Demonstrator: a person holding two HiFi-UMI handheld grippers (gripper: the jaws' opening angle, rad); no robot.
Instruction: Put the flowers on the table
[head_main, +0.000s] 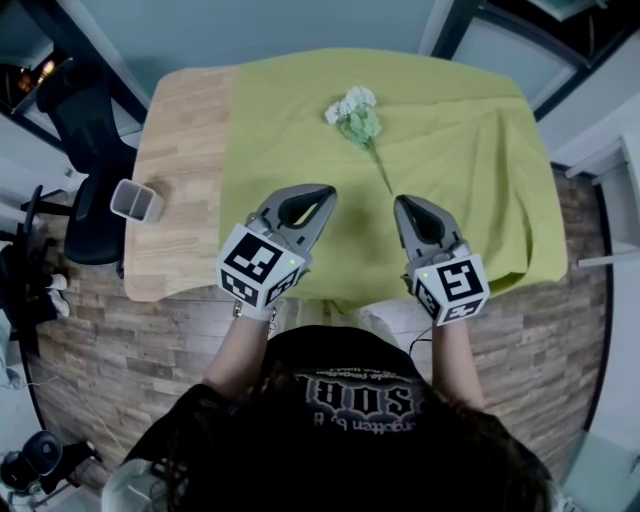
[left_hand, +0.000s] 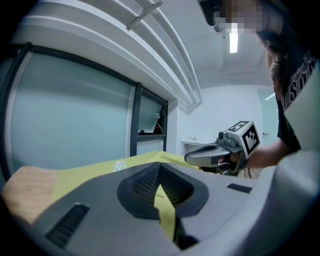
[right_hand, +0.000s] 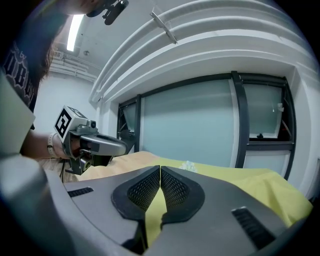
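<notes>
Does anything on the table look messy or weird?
Only the yellow-green cloth: it sits off-centre, leaving the wooden tabletop bare at the left, and it wrinkles at the right. The white flowers lie flat on it.

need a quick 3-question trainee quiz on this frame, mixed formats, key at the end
1. True or false: the flowers lie loose on the green cloth.
2. The right gripper has its jaws: A) wide apart; B) together with nothing between them; C) clamped on a stem.
3. Fill in: the white container stands on the bare wood of the table, on the person's ____ side.

Key: 1 true; 2 B; 3 left.
</notes>
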